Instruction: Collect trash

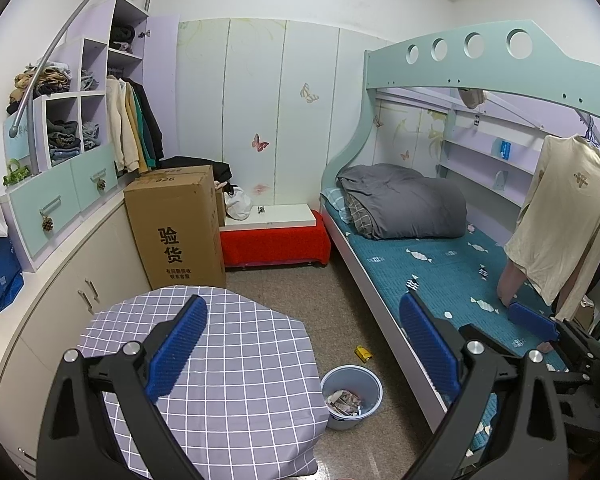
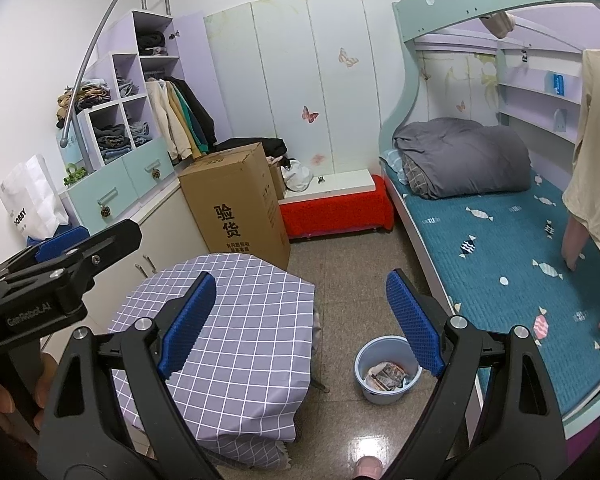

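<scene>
Both the left gripper (image 1: 300, 344) and right gripper (image 2: 300, 324) hang spread and empty; the yellow scrap (image 1: 363, 353) lies on the floor beyond the blue bin (image 1: 352, 396), nearer the left.

Speckled tile floor (image 1: 300, 300) beyond the fingertips, carrying a blue bin (image 1: 351, 396) of crumpled paper between the two fingers, a small yellow scrap (image 1: 363, 353) just past it. Behind the left finger, a table under a checked cloth (image 1: 228, 360); beyond, a tall cardboard box (image 1: 176, 224). Behind the right finger, a bed with a teal sheet (image 1: 440, 264), grey quilt (image 1: 404, 200) on it.
</scene>
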The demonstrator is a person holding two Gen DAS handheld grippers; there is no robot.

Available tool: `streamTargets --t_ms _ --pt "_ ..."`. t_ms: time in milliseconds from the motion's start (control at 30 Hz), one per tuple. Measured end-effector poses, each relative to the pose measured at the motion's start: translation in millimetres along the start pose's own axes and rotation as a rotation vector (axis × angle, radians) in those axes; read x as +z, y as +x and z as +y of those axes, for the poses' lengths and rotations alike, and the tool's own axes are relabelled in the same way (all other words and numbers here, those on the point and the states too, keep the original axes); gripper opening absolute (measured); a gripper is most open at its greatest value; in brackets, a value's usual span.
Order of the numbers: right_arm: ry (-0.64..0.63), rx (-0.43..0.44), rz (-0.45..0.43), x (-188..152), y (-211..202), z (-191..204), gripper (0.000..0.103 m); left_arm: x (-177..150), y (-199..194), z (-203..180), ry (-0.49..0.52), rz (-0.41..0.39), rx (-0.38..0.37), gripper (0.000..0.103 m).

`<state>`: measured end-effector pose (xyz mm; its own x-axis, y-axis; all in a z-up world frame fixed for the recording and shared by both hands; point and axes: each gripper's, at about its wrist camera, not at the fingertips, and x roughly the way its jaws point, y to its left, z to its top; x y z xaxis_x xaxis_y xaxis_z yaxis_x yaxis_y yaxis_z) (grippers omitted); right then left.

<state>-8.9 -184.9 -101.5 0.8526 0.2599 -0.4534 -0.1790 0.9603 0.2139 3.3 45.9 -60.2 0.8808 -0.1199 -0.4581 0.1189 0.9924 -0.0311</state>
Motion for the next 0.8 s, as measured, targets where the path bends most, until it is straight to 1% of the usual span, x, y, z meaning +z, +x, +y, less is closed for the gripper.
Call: streamTargets --t_ms 233,500,633,800 --pt "0.000 -0.001 0.004 0.3 1.6 0.2 0.086 -3.2 5.5 1.1 -0.005 0.004 -0.002 0.095" --pt "-0.007 0.004 0.019 1.9 13.2 3.5 0.086 -5.6 7.1 8.6 -0.013 0.010 -0.008 0.095" --pt "-0.014 0.008 0.033 4.4 21.2 8.0 0.086 -7.4 10.4 14.2 -0.021 0.020 -0.011 0.095" --pt "-0.034 0.019 0.067 3.9 35.6 15.4 0.086 -11.9 19.8 26.7 -0.051 0.051 0.011 0.095"
